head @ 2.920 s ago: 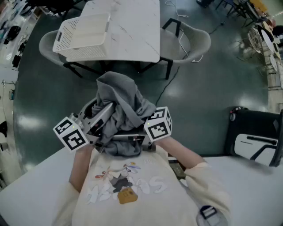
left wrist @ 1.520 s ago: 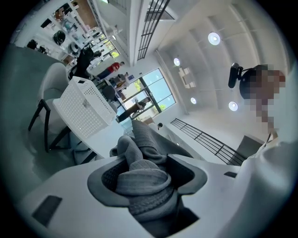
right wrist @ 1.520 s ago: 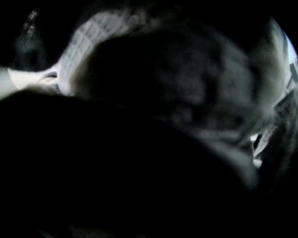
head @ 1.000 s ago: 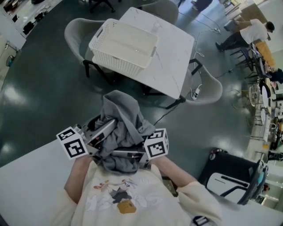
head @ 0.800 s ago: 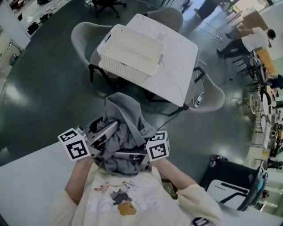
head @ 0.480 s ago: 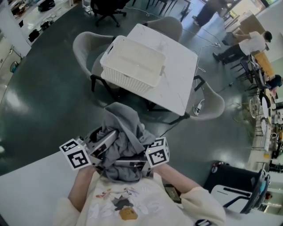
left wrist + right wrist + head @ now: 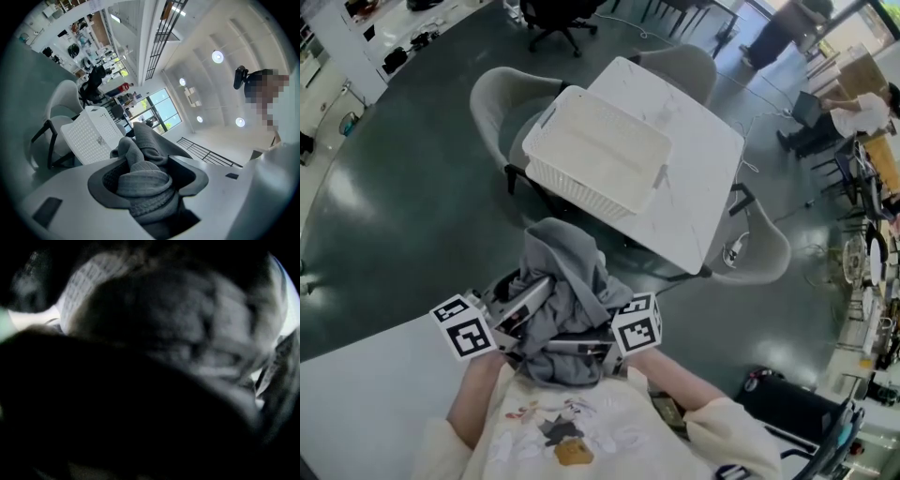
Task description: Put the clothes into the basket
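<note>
In the head view, one grey sweatshirt point(image 7: 567, 277) hangs bundled in the air between the left gripper point(image 7: 523, 302) and the right gripper point(image 7: 574, 343). It is well short of the single white perforated basket point(image 7: 581, 183), which stands empty on the one marble table point(image 7: 698, 164) with three grey chairs point(image 7: 502, 94) round it. In the left gripper view, the jaws are clamped on a ribbed fold of the sweatshirt, with the basket ahead. In the right gripper view, cloth smothers the lens and the jaws seem closed on a thick wad. The carry is in hand, I judge; the next move calls for getting the bundle over the rim and letting go with both.
</note>
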`<state>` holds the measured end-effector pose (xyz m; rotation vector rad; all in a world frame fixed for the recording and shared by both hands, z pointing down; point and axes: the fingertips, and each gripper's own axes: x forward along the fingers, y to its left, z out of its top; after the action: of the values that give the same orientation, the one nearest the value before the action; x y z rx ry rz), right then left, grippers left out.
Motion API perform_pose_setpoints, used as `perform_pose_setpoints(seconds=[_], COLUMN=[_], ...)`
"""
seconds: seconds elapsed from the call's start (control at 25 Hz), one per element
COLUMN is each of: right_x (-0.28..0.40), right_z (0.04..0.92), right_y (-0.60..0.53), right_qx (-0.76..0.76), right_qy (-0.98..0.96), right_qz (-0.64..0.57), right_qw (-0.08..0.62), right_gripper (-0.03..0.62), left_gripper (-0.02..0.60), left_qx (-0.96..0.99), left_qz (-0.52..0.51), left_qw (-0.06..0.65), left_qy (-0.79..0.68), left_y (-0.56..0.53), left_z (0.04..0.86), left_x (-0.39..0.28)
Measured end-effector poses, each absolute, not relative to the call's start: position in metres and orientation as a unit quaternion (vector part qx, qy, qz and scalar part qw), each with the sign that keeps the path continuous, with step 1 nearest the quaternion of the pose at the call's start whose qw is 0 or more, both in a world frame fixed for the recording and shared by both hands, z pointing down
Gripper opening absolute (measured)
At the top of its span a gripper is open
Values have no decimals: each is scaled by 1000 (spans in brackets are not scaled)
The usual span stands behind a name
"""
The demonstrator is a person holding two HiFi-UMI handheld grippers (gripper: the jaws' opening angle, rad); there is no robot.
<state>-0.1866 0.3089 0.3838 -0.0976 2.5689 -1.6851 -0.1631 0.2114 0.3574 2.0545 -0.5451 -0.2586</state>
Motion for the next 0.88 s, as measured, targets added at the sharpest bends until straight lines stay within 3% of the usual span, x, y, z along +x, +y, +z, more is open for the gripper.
perform_pose_setpoints(seconds=[0.88], right_x=[-46], right_z=[372], right_y=[135], right_qx=[53], right_qy=[833], right_qz=[-549], right_qw=[39], right_gripper=[330], left_gripper=[256], left_qx=[827], left_qz=[-109], left_qw=[458], left_qy=[-307], left_y=[36], left_z=[347], left_x=[-35])
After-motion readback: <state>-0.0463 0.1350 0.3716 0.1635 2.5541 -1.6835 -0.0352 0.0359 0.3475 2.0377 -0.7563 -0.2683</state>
